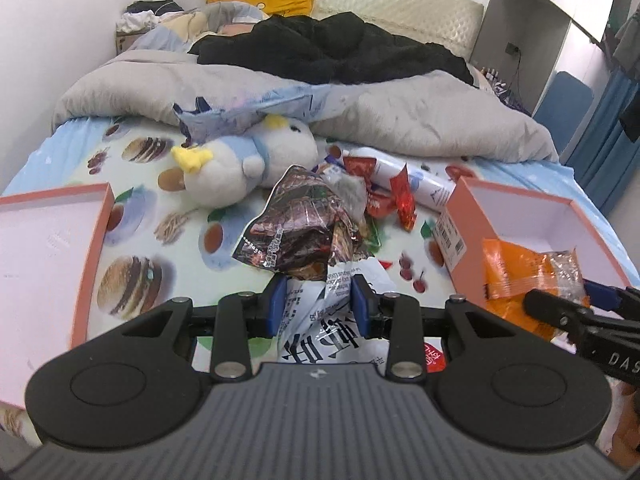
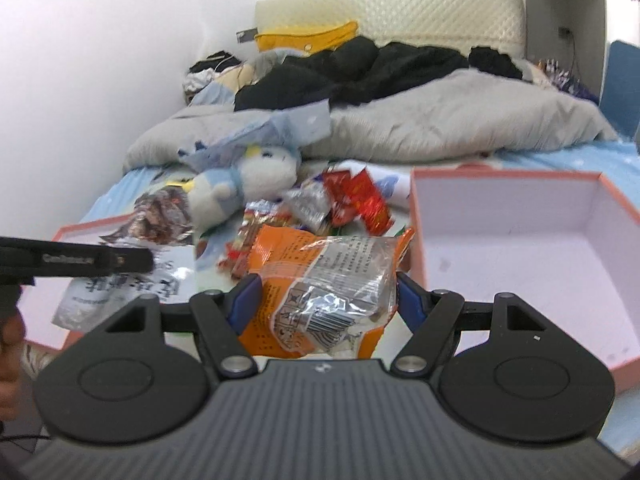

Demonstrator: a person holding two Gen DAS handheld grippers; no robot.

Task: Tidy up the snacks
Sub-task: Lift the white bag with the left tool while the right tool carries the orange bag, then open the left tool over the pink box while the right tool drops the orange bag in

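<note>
Both grippers point forward and downward over the bed. Left gripper [image 1: 320, 304] has its blue pads [image 1: 277, 304] pressed on a white snack bag [image 1: 320, 320] with big black Chinese characters, jaws partly closed on it; a crumpled dark foil packet [image 1: 298, 226] sits at the bag's far end. Right gripper [image 2: 326, 302] has its jaws wide, clamped on both sides of an orange-and-clear snack packet [image 2: 320, 280]; printed text and a barcode show on it, too small to read.

Two pink boxes with white insides sit on the food-print sheet [image 1: 132, 280]: left box [image 1: 96, 240] and right box [image 2: 520, 240]. The right box's visible interior is empty, and a barcode label shows on its side in the left wrist view. The left box's inside is mostly out of frame.

The loose snack pile [image 1: 376, 196], red and silver wrappers, lies between the boxes, beside a plush penguin [image 1: 248, 160]. The right gripper's arm reads "DAS".
</note>
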